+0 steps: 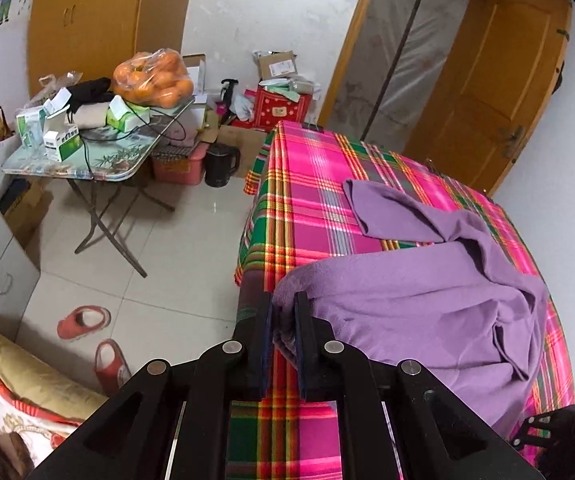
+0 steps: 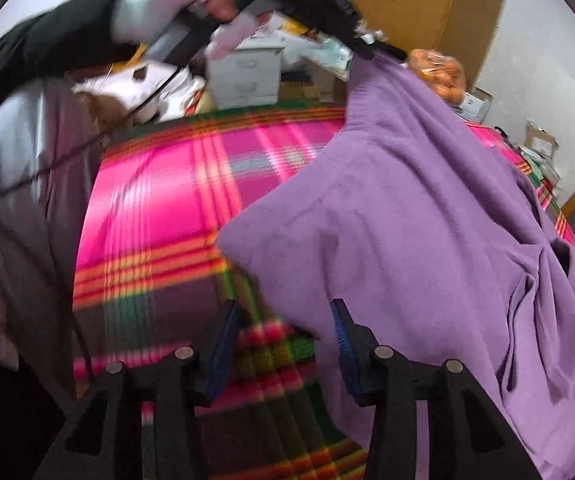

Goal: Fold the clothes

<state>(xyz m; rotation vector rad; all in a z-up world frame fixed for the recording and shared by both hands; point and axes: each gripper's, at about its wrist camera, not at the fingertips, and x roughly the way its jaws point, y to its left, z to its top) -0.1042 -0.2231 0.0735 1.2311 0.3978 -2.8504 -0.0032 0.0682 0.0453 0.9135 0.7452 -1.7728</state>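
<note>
Purple sweater (image 1: 427, 296) lying crumpled on a bed covered with a pink, green and orange plaid sheet (image 1: 311, 208). Nearest the left wrist camera, the left gripper (image 1: 283, 312) is clenched on a ribbed edge of the garment, which bunches between its two closed fingers at the sheet's near side; from there the body of the sweater spreads away, and one sleeve (image 1: 387, 208) lies flat on the plaid beyond. In the right wrist view, the right gripper (image 2: 283, 316) stands released, its blue-padded fingers (image 2: 343, 332) apart over the sheet, with the sweater's near edge just beside the right-hand finger; whether pad and cloth touch cannot be told. Farther off in that view, a hand in a white glove (image 2: 167, 4) with a dark sleeve grips the left tool, from whose tips the sweater's ribbed edge hangs raised above the bed. On the floor lie two red slippers (image 1: 83, 322). Farther back stands a folding table (image 1: 87, 160) bearing green-and-white boxes (image 1: 63, 144), whose printing is too small to read, and a bag of oranges (image 1: 153, 78). A black kettle (image 1: 221, 164), a red carton (image 1: 281, 108) and a wooden door (image 1: 499, 92) lie farthest.
</note>
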